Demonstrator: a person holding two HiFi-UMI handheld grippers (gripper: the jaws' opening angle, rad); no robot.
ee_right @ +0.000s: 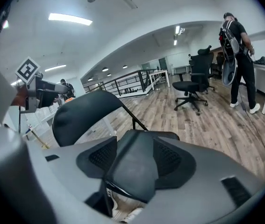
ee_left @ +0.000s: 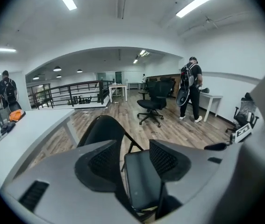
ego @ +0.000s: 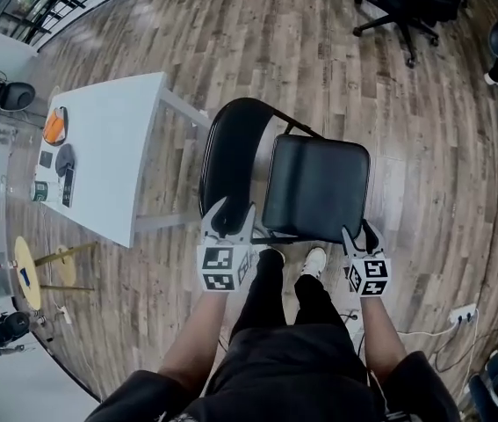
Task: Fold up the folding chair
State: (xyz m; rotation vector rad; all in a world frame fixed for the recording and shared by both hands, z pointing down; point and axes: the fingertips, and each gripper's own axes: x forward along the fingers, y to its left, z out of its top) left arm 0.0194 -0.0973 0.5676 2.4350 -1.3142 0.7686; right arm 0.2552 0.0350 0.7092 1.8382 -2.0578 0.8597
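Folding chair (ego: 317, 187): it stands unfolded on the wooden floor directly in front of the person, with the seat level and the backrest (ego: 231, 152) upright on the side of the white table (ego: 112, 139); nothing has been folded yet.
Left gripper (ego: 234, 218): it is held low at the near left corner of the seat, beside the base of the backrest. Its fingers are spread to a moderate gap, and in the left gripper view the seat (ee_left: 141, 181) is seen through that gap with no pad pressed on it.
Right gripper (ego: 361, 237): it is set at the near right corner of the seat. Its fingers are likewise parted, and in the right gripper view the seat edge (ee_right: 137, 164) is framed between them, not yet clamped.
Reason for the placement: one gripper is brought to each front corner, probably so that the seat can be taken on both sides and tipped up evenly toward the backrest.
Stage: judged as the approach, just ahead of the grasp.
Surroundings: the table stands close to the backrest; an office chair (ego: 411, 3) is well apart.
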